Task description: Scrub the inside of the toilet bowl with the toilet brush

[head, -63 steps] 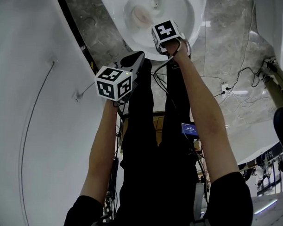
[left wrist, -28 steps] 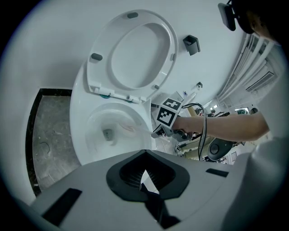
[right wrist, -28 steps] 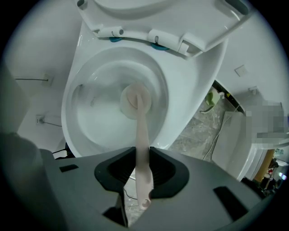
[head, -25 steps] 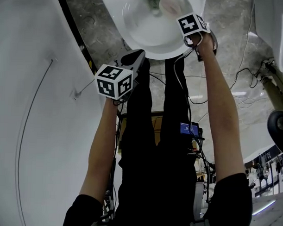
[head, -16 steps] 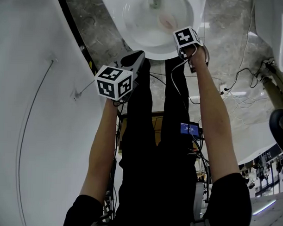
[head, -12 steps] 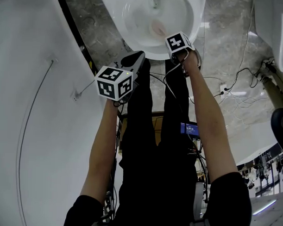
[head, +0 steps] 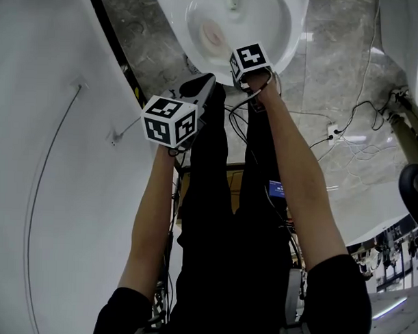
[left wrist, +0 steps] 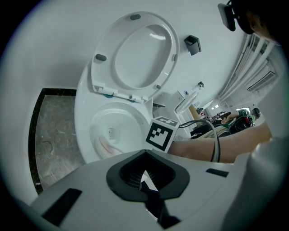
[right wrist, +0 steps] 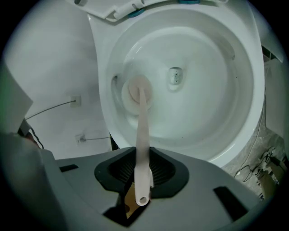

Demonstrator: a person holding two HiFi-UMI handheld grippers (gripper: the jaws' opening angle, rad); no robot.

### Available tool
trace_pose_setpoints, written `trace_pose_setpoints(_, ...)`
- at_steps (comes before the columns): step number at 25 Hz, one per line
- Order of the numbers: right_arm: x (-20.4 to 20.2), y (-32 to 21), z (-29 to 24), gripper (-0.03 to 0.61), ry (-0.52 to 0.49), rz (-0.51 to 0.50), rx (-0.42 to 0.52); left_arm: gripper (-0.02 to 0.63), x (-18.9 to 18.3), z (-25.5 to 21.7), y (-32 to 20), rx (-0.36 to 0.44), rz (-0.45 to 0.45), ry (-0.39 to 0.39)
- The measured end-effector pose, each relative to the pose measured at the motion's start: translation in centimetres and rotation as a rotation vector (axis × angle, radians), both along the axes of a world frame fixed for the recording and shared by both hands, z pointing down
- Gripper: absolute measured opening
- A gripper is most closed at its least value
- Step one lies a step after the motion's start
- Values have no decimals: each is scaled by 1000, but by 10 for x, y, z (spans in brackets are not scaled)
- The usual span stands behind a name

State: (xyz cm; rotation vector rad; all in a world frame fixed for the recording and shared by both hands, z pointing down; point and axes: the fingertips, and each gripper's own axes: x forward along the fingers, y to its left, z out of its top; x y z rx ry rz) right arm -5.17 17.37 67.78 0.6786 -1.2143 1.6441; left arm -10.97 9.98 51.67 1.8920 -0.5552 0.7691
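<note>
Right gripper (right wrist: 142, 176) clamps the brush (right wrist: 142, 131) against the bowl (right wrist: 216, 122) wall; left gripper (left wrist: 143, 178) hangs closed, empty. Hard pressure could twist it loose.

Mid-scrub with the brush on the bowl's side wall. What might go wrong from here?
1. The right gripper pinches the toilet brush near the very end of its slim handle; scrubbing pressure may twist it or let it slip.
2. The brush head sits on the toilet bowl's side wall, so a quick stroke might flick water over the rim.
3. The cable trailing from that gripper could snag the rim.
</note>
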Motion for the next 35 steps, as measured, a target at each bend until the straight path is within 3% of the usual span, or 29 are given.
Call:
trace_pose_setpoints(6,15,-17,-5,103,29,50,59,11,-14,1,4,12,-7,-1)
trace_pose_setpoints(13,42,-9,-47,103,-27,184,123,10,-11,-23,-4,39,-30,-1)
trace_pose_setpoints(24,67,-5,-171,103,-59,205,303,9,1,-96,-3,108,-42,1)
trace_pose_setpoints(31,76,-9,-252,104,-76,222,408,10,12,-151,34,89,-84,18)
trace_pose_setpoints(35,76,-8,-298,104,-104,234,469,9,13,-190,44,128,-80,39)
